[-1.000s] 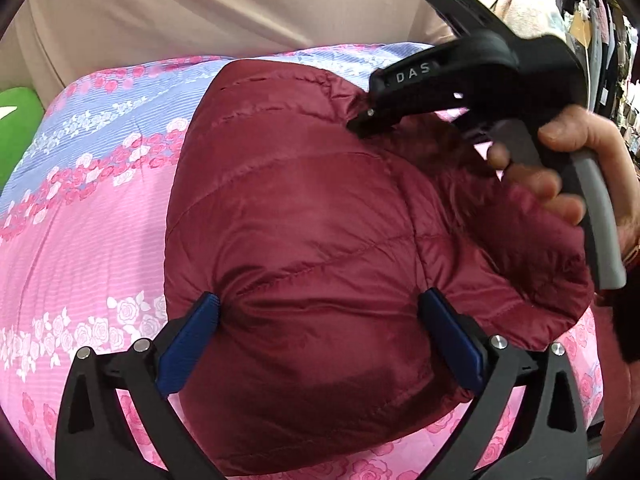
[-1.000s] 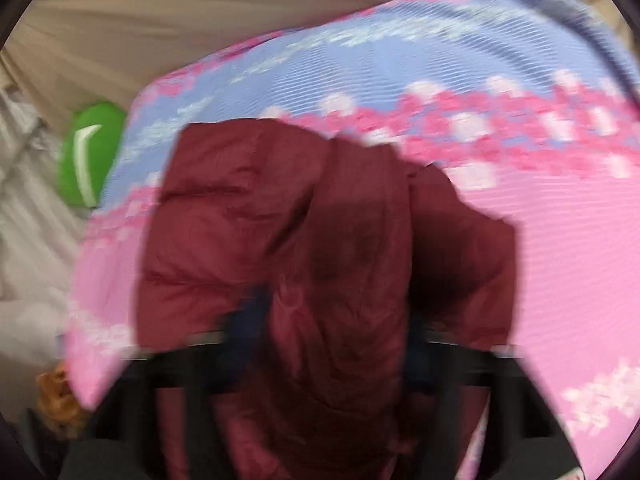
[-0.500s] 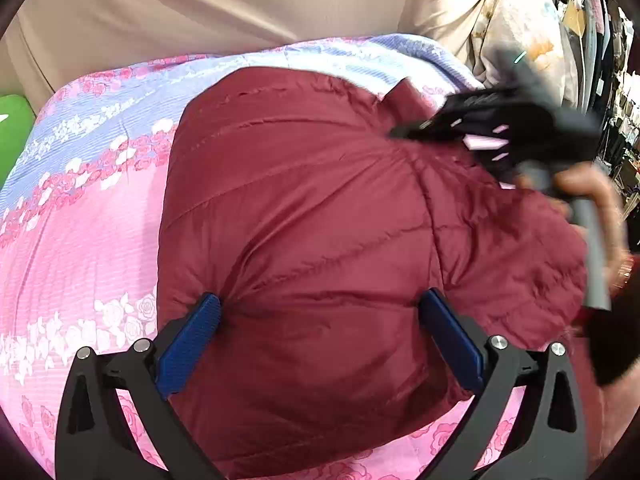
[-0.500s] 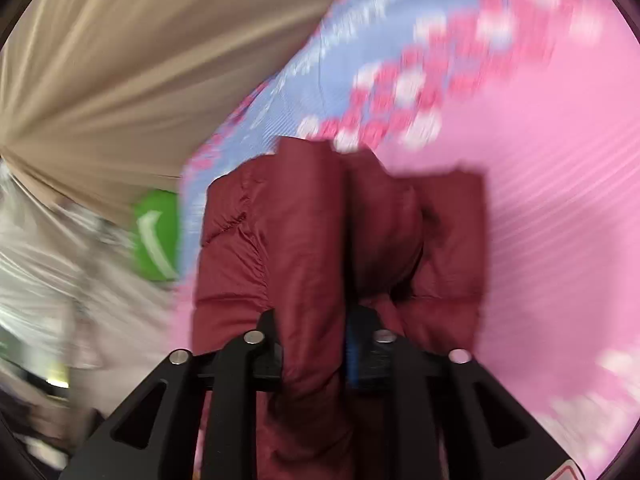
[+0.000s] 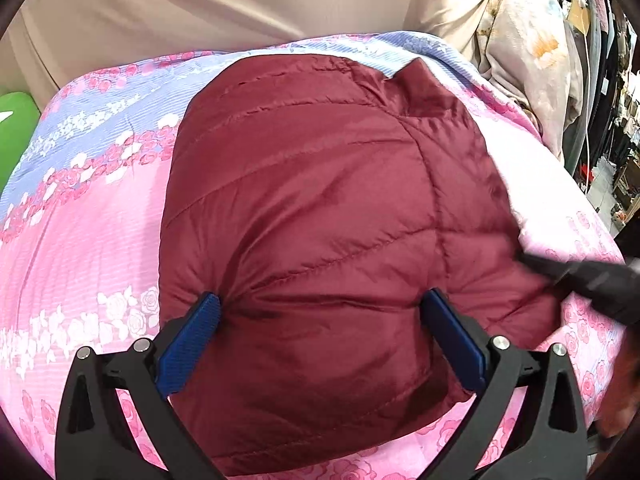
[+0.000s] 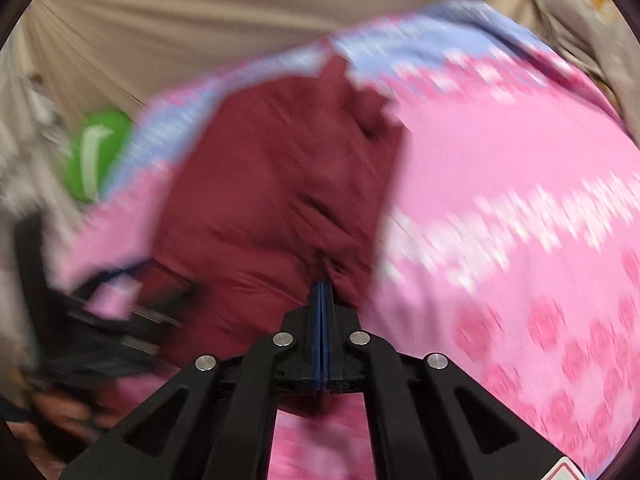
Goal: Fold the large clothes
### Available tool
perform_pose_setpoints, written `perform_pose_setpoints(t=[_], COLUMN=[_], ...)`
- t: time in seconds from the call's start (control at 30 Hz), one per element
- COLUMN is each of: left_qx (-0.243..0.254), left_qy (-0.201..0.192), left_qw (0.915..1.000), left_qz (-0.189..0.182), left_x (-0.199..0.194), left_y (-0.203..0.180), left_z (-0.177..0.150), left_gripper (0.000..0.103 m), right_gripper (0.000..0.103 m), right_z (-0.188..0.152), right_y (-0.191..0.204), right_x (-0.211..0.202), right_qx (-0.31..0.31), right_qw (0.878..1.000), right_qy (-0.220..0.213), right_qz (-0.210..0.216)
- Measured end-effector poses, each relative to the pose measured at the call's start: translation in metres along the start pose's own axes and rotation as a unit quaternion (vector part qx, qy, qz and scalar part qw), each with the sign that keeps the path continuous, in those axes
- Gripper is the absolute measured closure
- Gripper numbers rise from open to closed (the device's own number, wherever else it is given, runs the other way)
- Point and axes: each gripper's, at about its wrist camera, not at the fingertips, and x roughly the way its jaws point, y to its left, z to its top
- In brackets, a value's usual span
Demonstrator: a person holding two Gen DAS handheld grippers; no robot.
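Nearest the left wrist camera, the left gripper [image 5: 320, 332] stands wide apart, its blue pads pressed against the two sides of the folded maroon quilted puffer jacket [image 5: 320, 216], bracing the near bulge without pinching it. The right gripper [image 6: 321, 292] has its pads pressed together at the jacket's right edge; whether a thin bit of fabric sits between them I cannot tell, as that view is smeared by motion.

The jacket lies as a puffy bundle in the middle of the pink and lavender rose-print bedspread [image 5: 92, 240]. The main risk, as I judge it, is spring-back: the padding is lofty and slick, so the top layer could slide or balloon open if the left pads lift, and a quick tug from the right could drag the fold askew. The stand-up collar [image 5: 424, 84] poking up at the far edge could also keep the stack lumpy.

Farther off, a green cushion [image 5: 14, 132] sits at the bed's left edge, well apart. Beyond are a beige curtain [image 5: 200, 12] and a floral cloth [image 5: 524, 48] hanging at the right, neither in the way.
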Motion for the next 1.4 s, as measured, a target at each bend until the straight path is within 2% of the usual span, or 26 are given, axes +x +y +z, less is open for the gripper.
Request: perform_pose_setpoints(t=[0.07,0.17,0.23,0.27,0.3,0.4,0.43,0.53,0.63,0.7,0.83,0.87,0.93,0.97,1.0,1.07,1.17,1.33,1.4], left_qx=[0.002,0.012,0.009,0.008,0.006,0.004,0.005,0.005,0.001,-0.009,-0.064,-0.077,-0.115,-0.13,-0.153,-0.198,-0.235,-0.219,-0.223], left_qy=[0.0,-0.001,0.001,0.002,0.003,0.003,0.002,0.001,0.002,0.0,-0.007,-0.014,-0.02,-0.019,-0.012,0.0,0.019,0.061,0.073], left_qw=[1.0,0.9998,0.9998,0.9998,0.9998,0.9999,0.9998,0.9998,0.9999,0.9999,0.9975,0.9963,0.9921,0.9901,0.9865,0.977,0.9641,0.9642,0.9598], left_qz=[0.0,0.013,0.016,0.016,0.016,0.016,0.017,0.021,0.014,0.005,-0.031,-0.035,-0.046,-0.051,-0.057,-0.079,-0.121,-0.136,-0.154], left_x=[-0.001,-0.001,-0.001,-0.001,-0.001,-0.002,-0.002,-0.002,-0.004,-0.011,-0.032,-0.037,-0.041,-0.039,-0.034,-0.02,-0.001,0.034,0.044], left_y=[-0.004,-0.01,-0.009,-0.009,-0.007,-0.004,-0.004,-0.006,-0.005,0.0,0.032,0.043,0.073,0.082,0.096,0.119,0.131,0.12,0.119], left_z=[-0.001,-0.003,-0.003,-0.003,-0.002,-0.003,-0.003,-0.004,-0.004,-0.005,0.003,0.005,0.013,0.016,0.02,0.024,0.03,0.036,0.035], left_gripper=[0.005,0.005,0.005,0.005,0.005,0.005,0.005,0.005,0.005,0.005,0.005,0.005,0.005,0.005,0.005,0.005,0.005,0.005,0.005], right_gripper=[0.103,0.103,0.103,0.103,0.103,0.103,0.103,0.103,0.103,0.103,0.103,0.098,0.082,0.054,0.035,0.034,0.029,0.026,0.021], right_z=[-0.015,-0.024,-0.022,-0.02,-0.018,-0.009,-0.007,-0.011,-0.029,-0.036,-0.029,-0.024,-0.014,-0.009,-0.004,0.009,0.023,0.032,0.031], right_y=[-0.006,0.002,0.002,0.001,0.001,0.008,0.014,0.029,0.037,0.036,0.037,0.035,0.03,0.027,0.024,0.021,0.018,0.007,0.001], right_x=[0.023,0.027,0.024,0.018,-0.001,-0.047,-0.055,-0.046,-0.004,0.011,0.004,-0.003,-0.026,-0.033,-0.04,-0.043,-0.025,0.018,0.03], right_qx=[0.015,-0.008,0.0,0.005,0.015,0.013,0.005,-0.012,-0.017,-0.01,-0.013,-0.009,0.011,0.022,0.032,0.043,0.05,0.077,0.092], right_qw=[0.999,0.999,0.999,0.999,0.998,0.997,0.997,0.999,1.0,1.0,1.0,1.0,0.999,0.998,0.996,0.994,0.995,0.996,0.994], right_qy=[0.023,0.005,0.008,0.005,-0.017,-0.074,-0.079,-0.046,0.01,0.012,0.018,0.013,-0.025,-0.042,-0.063,-0.087,-0.077,-0.028,-0.017], right_qz=[-0.015,-0.049,-0.051,-0.052,-0.052,-0.029,-0.02,0.017,0.0,0.007,0.003,0.006,0.034,0.04,0.045,0.042,0.037,0.044,0.058])
